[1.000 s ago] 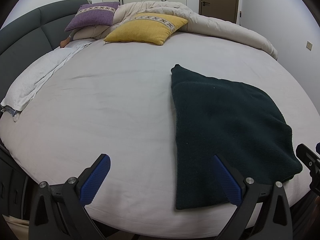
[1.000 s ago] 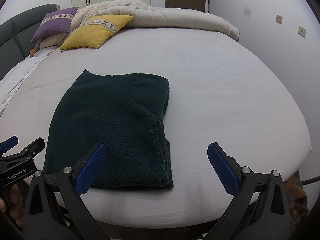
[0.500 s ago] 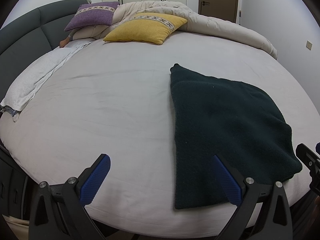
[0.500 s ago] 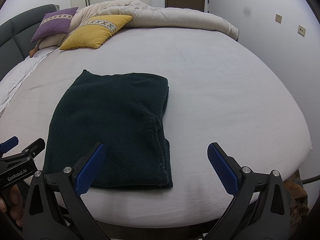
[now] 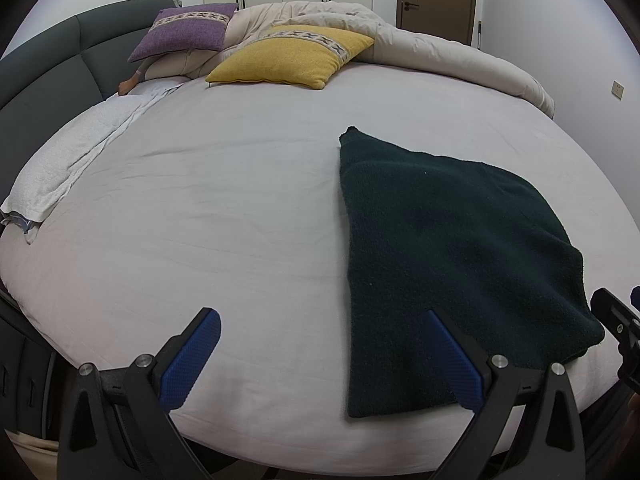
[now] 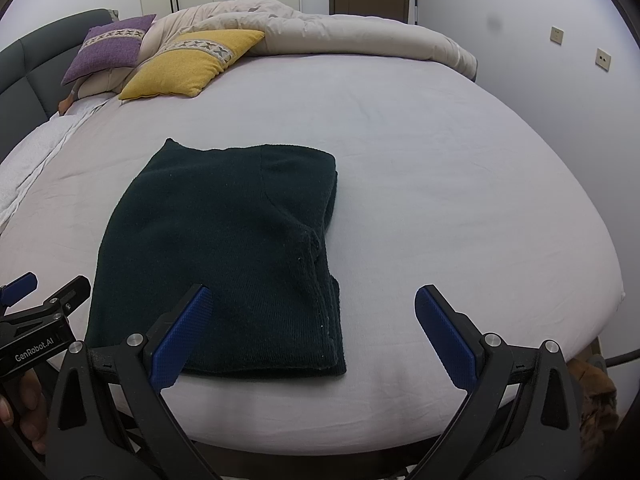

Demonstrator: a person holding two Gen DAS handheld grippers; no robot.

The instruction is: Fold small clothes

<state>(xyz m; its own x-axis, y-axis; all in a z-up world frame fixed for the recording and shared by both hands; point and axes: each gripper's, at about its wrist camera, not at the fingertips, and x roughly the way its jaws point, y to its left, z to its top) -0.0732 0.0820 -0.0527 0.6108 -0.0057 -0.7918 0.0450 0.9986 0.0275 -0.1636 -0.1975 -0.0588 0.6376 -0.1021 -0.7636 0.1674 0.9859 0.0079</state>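
Observation:
A dark green knitted garment (image 5: pixel 448 256) lies folded flat on the pale bed sheet near the front edge; it also shows in the right wrist view (image 6: pixel 228 256). My left gripper (image 5: pixel 324 356) is open and empty, hovering over the bed's front edge, its right finger over the garment's near left corner. My right gripper (image 6: pixel 316 332) is open and empty, its left finger over the garment's near edge. The left gripper's body shows at the left of the right wrist view (image 6: pixel 36 320).
The round bed (image 5: pixel 200 220) has a yellow pillow (image 5: pixel 288 56), a purple pillow (image 5: pixel 184 32) and a bunched beige duvet (image 5: pixel 432 52) at the back. A white towel (image 5: pixel 68 160) lies along the left edge. A dark headboard (image 5: pixel 44 72) stands at the left.

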